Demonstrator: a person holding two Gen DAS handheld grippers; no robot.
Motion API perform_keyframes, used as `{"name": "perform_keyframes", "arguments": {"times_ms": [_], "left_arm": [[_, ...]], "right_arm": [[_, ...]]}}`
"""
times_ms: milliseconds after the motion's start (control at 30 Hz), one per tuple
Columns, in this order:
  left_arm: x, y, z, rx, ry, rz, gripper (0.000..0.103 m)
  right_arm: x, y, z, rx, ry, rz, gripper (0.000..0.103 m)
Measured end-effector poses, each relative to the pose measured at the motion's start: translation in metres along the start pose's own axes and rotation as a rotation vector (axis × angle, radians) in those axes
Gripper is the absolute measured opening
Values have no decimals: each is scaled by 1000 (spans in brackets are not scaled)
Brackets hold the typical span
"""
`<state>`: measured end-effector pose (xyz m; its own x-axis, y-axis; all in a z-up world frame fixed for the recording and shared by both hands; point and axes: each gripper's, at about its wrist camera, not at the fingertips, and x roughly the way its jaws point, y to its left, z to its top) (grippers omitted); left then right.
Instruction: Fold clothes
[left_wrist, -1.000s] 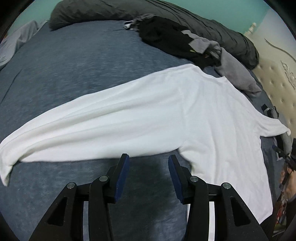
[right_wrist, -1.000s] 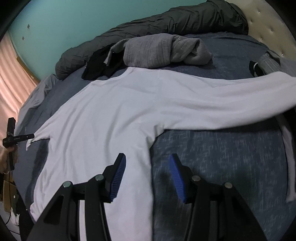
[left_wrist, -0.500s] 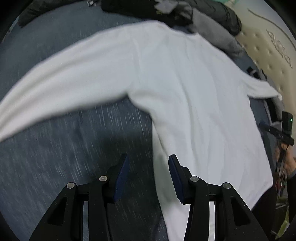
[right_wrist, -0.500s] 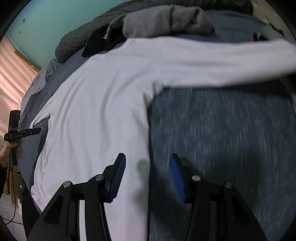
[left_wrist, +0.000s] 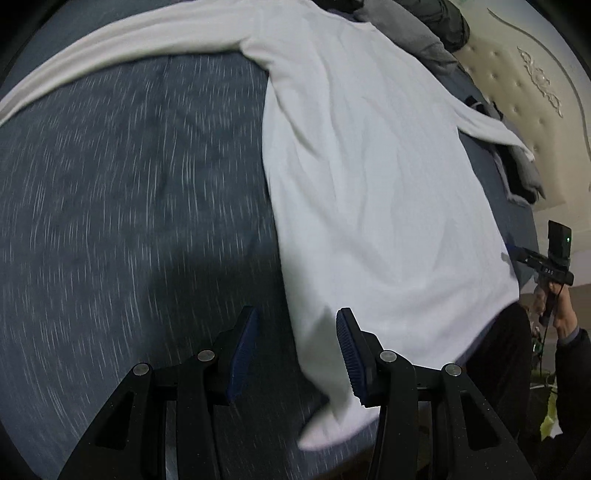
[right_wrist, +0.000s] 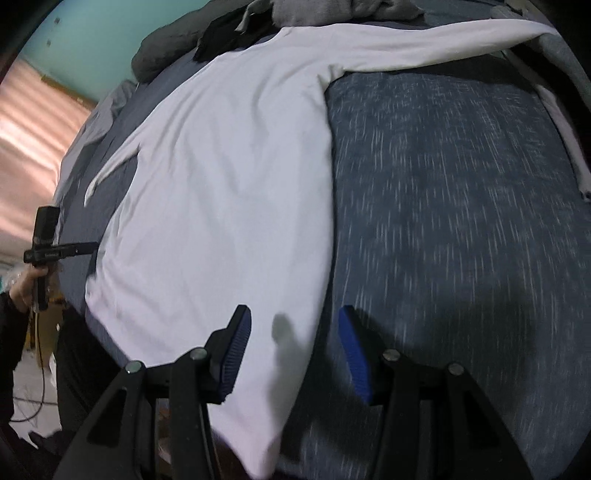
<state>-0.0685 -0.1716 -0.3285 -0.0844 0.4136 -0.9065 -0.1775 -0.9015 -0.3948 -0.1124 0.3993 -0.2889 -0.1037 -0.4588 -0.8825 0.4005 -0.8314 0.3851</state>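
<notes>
Bedspread (left_wrist: 129, 184), blue-grey and streaked by motion blur, carries the white long-sleeved shirt (left_wrist: 369, 184), spread flat with both sleeves out sideways. Against the views of a second ago, both grippers have swung from the sleeve level down to the shirt's hem corners — judged the approach for a first lengthwise fold. Left gripper (left_wrist: 295, 350) hangs over the hem corner at its side of the shirt, fingers parted and gripping nothing; right gripper (right_wrist: 291, 350) straddles the opposite side edge just above the hem, likewise released and empty. Hard to make out: whether either pad touches the cloth, the hem itself — it drops over the bed's edge — and the dark and grey garments (right_wrist: 314, 11) beyond the shirt's collar, cut off by the frame.
</notes>
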Motion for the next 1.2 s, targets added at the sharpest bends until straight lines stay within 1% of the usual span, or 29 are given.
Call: {"name": "perform_keyframes", "arguments": {"times_ms": [200, 333, 367, 400, 433, 467, 500, 533, 567, 600, 667, 733, 800, 933, 1033, 1100, 1167, 1200], "left_arm": [[1, -14, -40, 16, 34, 8, 48], [2, -22, -53, 30, 40, 6, 48], [2, -24, -56, 33, 39, 3, 48], [2, -26, -59, 37, 39, 1, 48], [2, -27, -62, 35, 40, -12, 48], [4, -28, -64, 37, 45, -11, 47], [5, -28, -67, 39, 50, -9, 44], [6, -29, -70, 49, 56, -6, 32], [7, -30, -73, 59, 63, -3, 15], [7, -31, -75, 68, 62, -3, 9], [5, -35, -79, 80, 57, -6, 4], [1, -40, -81, 96, 49, -2, 3], [-10, -45, -83, 106, 28, -16, 3], [-43, -57, -85, 131, -22, -33, 3], [-74, -66, -86, 156, -67, -36, 3], [-91, -69, -88, 160, -98, -39, 3], [-98, -63, -95, 147, -104, -29, 3], [-92, -66, -84, 136, -105, -30, 3]], "right_arm": [[-3, 9, -20, -7, 23, 14, 50], [1, 13, -25, -17, 32, 1, 50], [1, 14, -24, -19, 29, 5, 48], [2, 15, -24, -21, 27, 10, 38], [3, 11, -27, -22, 33, 16, 33], [5, 11, -27, -26, 42, 16, 25], [6, 12, -28, -30, 50, 17, 18], [7, 13, -29, -34, 57, 17, 14], [7, 14, -30, -35, 55, 19, 7], [5, 14, -31, -33, 48, 28, 5], [1, 15, -32, -28, 33, 44, 4], [-6, 19, -31, -29, 7, 51, 3], [-20, 22, -29, -30, -32, 63, 3], [-53, 30, -22, -42, -101, 87, 3], [-85, 40, -17, -85, -151, 84, 3], [-97, 47, -14, -104, -171, 89, 3], [-101, 49, -14, -120, -176, 64, 3], [-99, 49, -15, -122, -172, 50, 3]]}}
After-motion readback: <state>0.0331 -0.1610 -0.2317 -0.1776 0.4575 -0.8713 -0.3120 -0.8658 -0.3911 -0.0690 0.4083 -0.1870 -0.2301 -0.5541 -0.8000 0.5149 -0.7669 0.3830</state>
